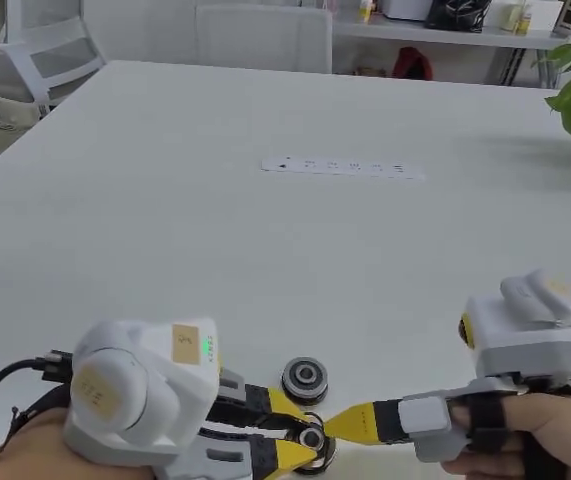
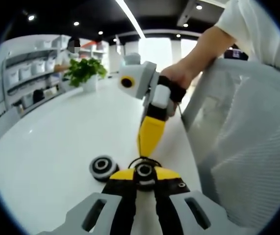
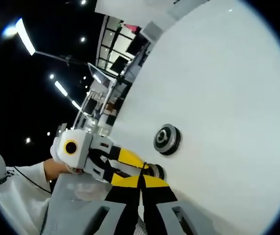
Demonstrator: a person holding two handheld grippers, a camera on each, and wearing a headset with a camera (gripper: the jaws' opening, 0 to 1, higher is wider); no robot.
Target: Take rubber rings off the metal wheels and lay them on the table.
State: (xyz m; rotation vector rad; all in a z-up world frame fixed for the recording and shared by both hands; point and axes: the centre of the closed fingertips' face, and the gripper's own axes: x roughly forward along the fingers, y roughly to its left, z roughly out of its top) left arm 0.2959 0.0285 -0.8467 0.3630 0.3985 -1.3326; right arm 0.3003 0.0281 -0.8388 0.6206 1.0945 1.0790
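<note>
Clamping a metal wheel (image 2: 144, 171) over the white table (image 1: 265, 250), left fingers (image 2: 122, 175) face closed right fingers (image 2: 151, 134); shelves (image 1: 435, 32) behind.

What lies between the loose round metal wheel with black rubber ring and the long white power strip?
Nothing: in the head view, bare white table runs from wheel to power strip.

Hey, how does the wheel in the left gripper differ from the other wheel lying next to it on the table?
The gripped wheel is clamped in the left gripper; the loose wheel lies free on the table, touched by nothing. The right gripper, shut, meets the gripped wheel's edge, while the loose wheel sits apart from it. Both are round metal wheels with dark rims.
</note>
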